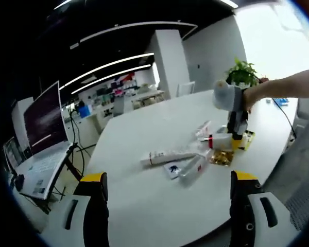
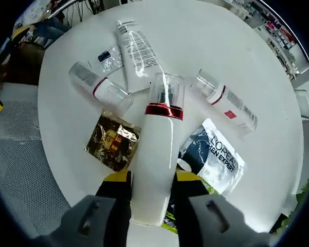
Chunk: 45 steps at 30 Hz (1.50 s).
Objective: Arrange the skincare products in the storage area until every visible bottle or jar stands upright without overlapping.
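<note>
1. Early stage by the look of it: no bottle upright yet on the counter (image 2: 247,41).
2. Right gripper (image 2: 150,193) clamped on the white bottle (image 2: 154,154) with red band and clear cap, held over the pile.
3. Left gripper (image 1: 167,193) wide apart, holding nothing, well back from the pile.
4. Left to do: white tube (image 2: 136,51) beyond the white bottle, 2 clear bottles (image 2: 100,85) (image 2: 226,103) either side, all lying flat.
5. In the way: gold sachet (image 2: 113,141) and L'Oreal sachet (image 2: 213,157) beneath; laptop (image 1: 41,149) far off.
</note>
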Available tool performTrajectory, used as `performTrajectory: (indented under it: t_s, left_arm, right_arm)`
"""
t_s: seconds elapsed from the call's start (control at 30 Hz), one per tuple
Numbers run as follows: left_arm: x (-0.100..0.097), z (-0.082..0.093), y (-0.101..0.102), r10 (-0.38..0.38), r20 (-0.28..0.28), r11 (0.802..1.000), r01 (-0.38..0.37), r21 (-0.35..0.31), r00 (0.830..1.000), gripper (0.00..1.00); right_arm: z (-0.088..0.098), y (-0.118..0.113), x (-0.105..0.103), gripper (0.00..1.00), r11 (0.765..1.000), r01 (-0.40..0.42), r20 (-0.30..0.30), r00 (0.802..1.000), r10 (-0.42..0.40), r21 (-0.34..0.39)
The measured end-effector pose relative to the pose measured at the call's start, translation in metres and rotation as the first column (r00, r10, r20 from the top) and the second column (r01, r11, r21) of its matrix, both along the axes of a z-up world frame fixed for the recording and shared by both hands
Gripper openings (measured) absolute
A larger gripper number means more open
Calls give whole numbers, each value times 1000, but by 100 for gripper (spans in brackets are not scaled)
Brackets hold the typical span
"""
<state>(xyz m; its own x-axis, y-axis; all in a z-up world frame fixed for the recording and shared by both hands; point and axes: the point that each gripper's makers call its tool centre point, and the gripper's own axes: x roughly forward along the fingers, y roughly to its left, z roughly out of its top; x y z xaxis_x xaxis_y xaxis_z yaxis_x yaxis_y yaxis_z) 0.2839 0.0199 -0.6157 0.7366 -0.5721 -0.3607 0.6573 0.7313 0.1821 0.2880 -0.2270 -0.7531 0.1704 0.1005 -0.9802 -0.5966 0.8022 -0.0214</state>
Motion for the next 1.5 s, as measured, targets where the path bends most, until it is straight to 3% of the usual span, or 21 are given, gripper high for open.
performTrajectory:
  t_s: [0.2,0.27,0.47,0.57,0.63,0.67,0.7,0.77,0.83,0.87,0.93,1.07,1.1,1.13,1.17,1.2,1.23,1.27,1.33,1.47,1.5]
  left_arm:
    - [6,4,-26,-86,-1,996,86,11,996,97]
    - [7,5,-35,-109,-8,994,109,-4,994,97]
    - [6,8,-57,-167,-44,984,164,-76,985,97]
    - [5,9,-63,-184,-62,978,176,-111,981,97]
    - [2,7,-70,-210,-98,970,194,-150,973,97]
    - [0,6,-73,-218,-114,965,197,-170,969,97]
    - [-2,6,-77,-240,-133,958,213,-193,961,97]
    - [-3,6,-82,-256,-177,948,212,-237,950,97]
    - [-4,9,-86,-273,-187,935,215,-282,944,97]
    - [-2,12,-89,-276,-190,929,211,-304,942,97]
    - [-3,15,-93,-296,-203,918,219,-331,933,97]
    - [-4,18,-103,-332,-241,894,222,-389,912,97]
    - [-7,16,-107,-357,-272,885,230,-405,894,96]
    - [-6,15,-108,-361,-288,882,224,-415,887,93]
    - [-5,13,-109,-361,-298,882,219,-417,884,92]
    - [-4,13,-111,-362,-298,881,220,-419,883,90]
    - [-3,12,-113,-368,-298,877,222,-426,881,89]
    - [-3,12,-115,-371,-305,874,219,-435,877,88]
    - [-5,13,-120,-393,-313,861,226,-457,865,86]
    - [-6,12,-130,-440,-324,831,242,-502,838,78]
    - [-6,12,-133,-448,-324,824,244,-512,833,78]
  right_arm:
    - [-1,-1,1,27,1000,19,5,1000,-19,13]
    - [0,0,0,27,997,48,-2,999,-48,67]
    - [5,0,-3,26,964,170,-73,985,-159,204]
    - [7,5,-7,26,926,237,-132,970,-206,293]
    - [10,7,-8,26,872,315,-184,947,-263,374]
    - [11,8,-9,26,833,363,-221,930,-294,418]
    - [12,8,-9,26,819,376,-232,925,-302,433]
    - [14,9,-9,26,755,435,-259,900,-351,490]
    - [15,12,-10,26,664,499,-309,867,-392,558]
    - [18,14,-11,26,599,531,-341,847,-409,600]
    - [22,18,-12,26,504,567,-379,819,-431,652]
    - [26,26,-18,26,398,581,-405,799,-444,710]
    - [27,31,-19,26,341,594,-425,782,-455,728]
    - [27,33,-20,26,309,597,-431,774,-463,740]
    - [28,35,-21,26,273,604,-442,762,-472,749]
    - [30,37,-20,26,214,611,-466,747,-474,762]
    - [32,38,-20,26,177,612,-479,740,-473,771]
    - [35,39,-19,26,126,609,-495,733,-466,783]
    - [42,39,-17,26,65,598,-510,730,-456,799]
    - [59,44,-18,27,6,550,-497,760,-420,835]
    - [66,46,-19,27,3,519,-472,779,-414,855]
